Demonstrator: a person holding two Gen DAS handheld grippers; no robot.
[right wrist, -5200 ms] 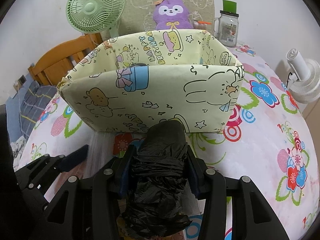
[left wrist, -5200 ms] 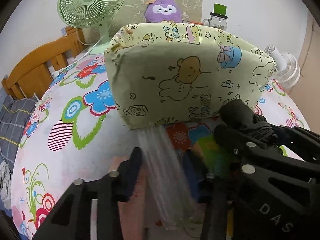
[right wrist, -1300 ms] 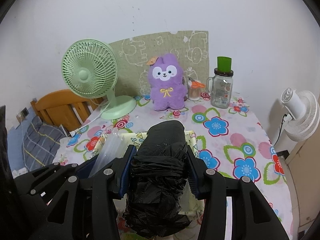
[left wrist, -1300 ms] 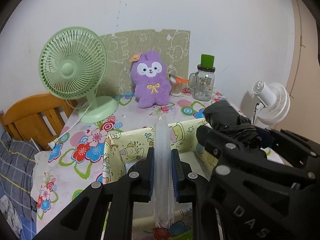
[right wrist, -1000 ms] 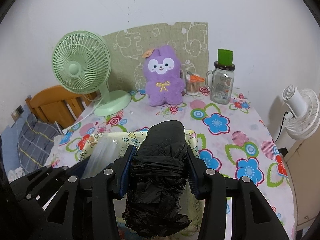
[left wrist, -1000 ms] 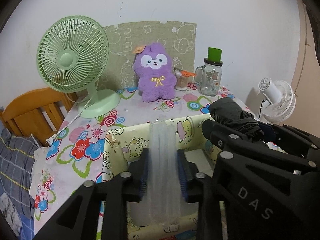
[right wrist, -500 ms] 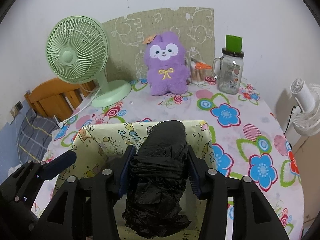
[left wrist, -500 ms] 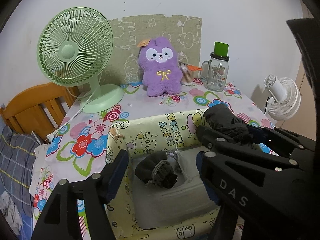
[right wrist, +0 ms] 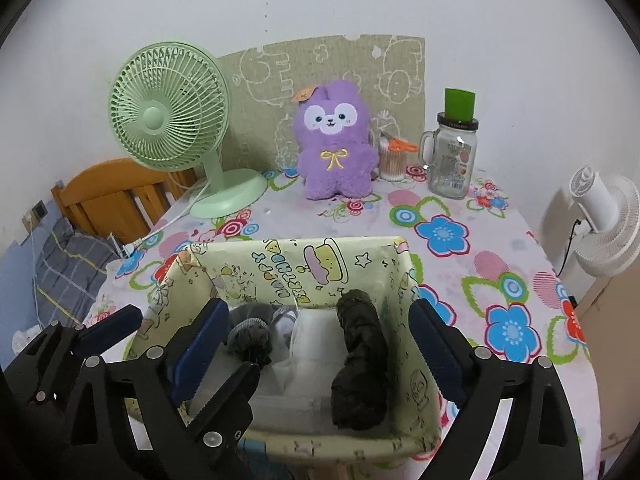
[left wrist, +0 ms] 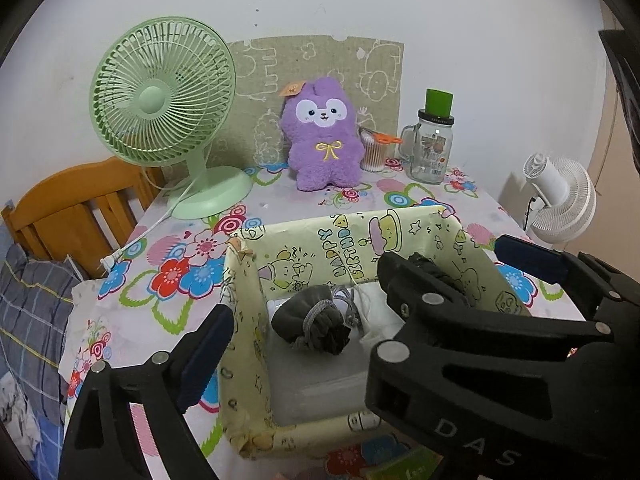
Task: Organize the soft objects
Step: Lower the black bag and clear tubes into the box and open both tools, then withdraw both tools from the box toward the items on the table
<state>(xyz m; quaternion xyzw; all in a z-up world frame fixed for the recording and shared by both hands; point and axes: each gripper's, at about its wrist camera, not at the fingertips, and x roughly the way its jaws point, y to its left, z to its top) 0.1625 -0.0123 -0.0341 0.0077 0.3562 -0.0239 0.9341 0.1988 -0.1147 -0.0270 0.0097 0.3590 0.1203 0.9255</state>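
Note:
A pale yellow cartoon-print fabric box (right wrist: 320, 264) (left wrist: 348, 236) stands on the flowered tablecloth. Inside lie a black rolled bag (right wrist: 360, 356) on the right, a grey drawstring pouch (right wrist: 250, 334) (left wrist: 312, 324) on the left and clear plastic (right wrist: 298, 344) between them. My right gripper (right wrist: 316, 348) is open and empty above the box, with the black roll below its jaws. My left gripper (left wrist: 308, 320) is open and empty over the box's left side; it also shows in the right wrist view (right wrist: 108, 330). The right gripper's body hides most of the black roll in the left wrist view.
A purple plush rabbit (right wrist: 334, 140), a green desk fan (right wrist: 172, 120), a glass jar with a green lid (right wrist: 454, 152) and a cup of cotton swabs (right wrist: 392, 160) stand at the back. A white fan (right wrist: 600, 220) stands off the right edge. A wooden bed frame (right wrist: 116, 196) is at the left.
Both grippers rose above the box. The left let go of the clear plastic, the right let go of the black roll; both now lie in the box and both jaws stand open.

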